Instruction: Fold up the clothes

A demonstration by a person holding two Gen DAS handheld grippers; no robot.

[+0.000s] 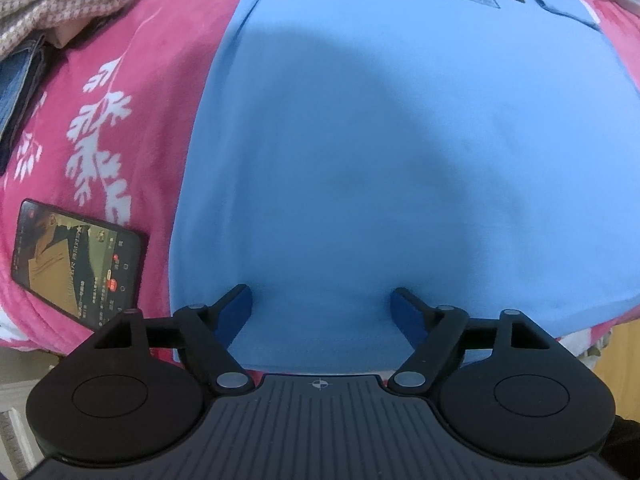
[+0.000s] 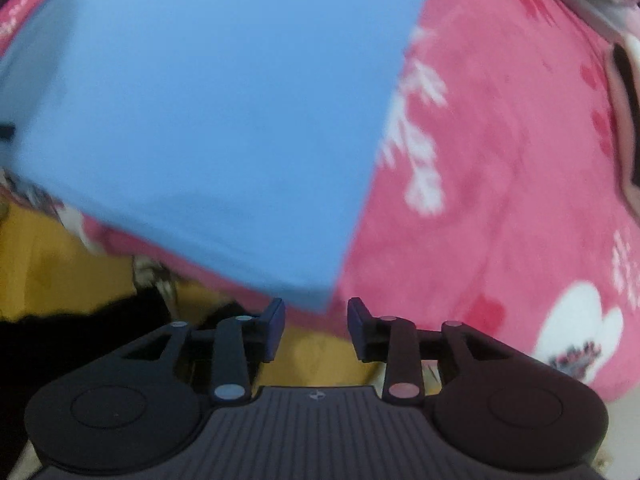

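Here, blue shirt (image 1: 400, 152) lies flat on pink blanket (image 1: 132, 80), sides tucked in, ready for next fold. Left gripper (image 1: 322, 300), jaws apart, empty, above shirt's hem. Right gripper (image 2: 316, 312), jaws apart, empty, beside shirt's corner. Phone (image 1: 76, 264) left of shirt, clear of folding.

Pink floral blanket (image 1: 132, 92); yellow floor (image 2: 48, 264)

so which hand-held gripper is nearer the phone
Left. The left hand-held gripper hangs open over the blue shirt's hem, with the phone lying on the pink blanket just beside it. The right hand-held gripper sits at the shirt's opposite corner; no phone shows there.
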